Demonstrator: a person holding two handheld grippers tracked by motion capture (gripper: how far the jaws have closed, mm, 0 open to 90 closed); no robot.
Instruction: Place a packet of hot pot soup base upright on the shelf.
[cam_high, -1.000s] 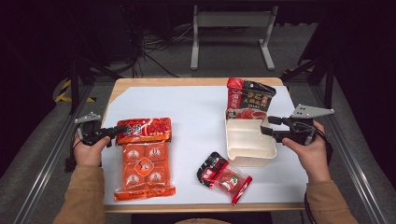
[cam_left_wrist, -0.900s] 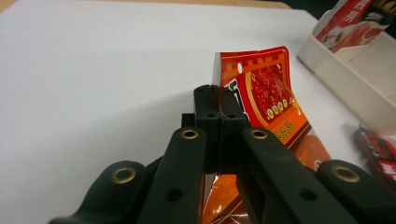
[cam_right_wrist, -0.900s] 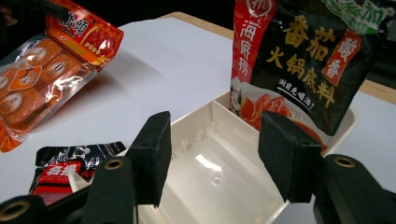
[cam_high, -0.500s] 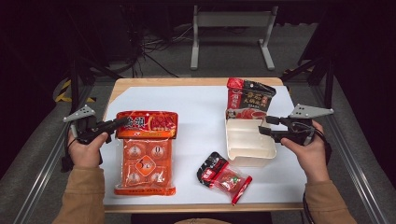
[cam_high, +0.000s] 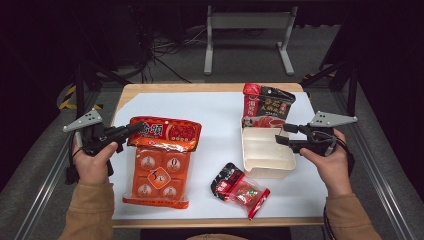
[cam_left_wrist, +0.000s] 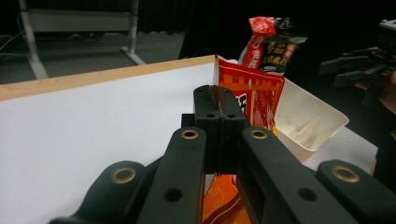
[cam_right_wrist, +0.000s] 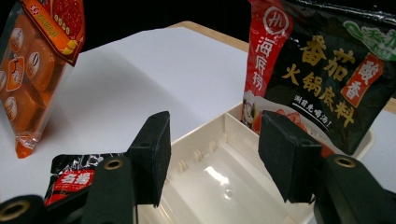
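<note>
A large orange packet of several round cakes lies at the table's left, its top end raised off the white sheet. My left gripper is shut on that top edge; in the left gripper view the jaws pinch the packet. My right gripper stands open at the right side of a cream two-compartment tray. In the right gripper view the gripper is above the tray with nothing between its pads. A red-and-black pouch leans upright at the tray's far end.
A small red-and-black sachet lies near the front edge, between packet and tray. The pouch rises close beside the right pad. Bare white sheet spreads across the middle and back. Metal rails run along both table sides.
My left hand has risen and drawn left, lifting the orange packet's top end higher off the sheet. The right hand has stayed by the tray.
</note>
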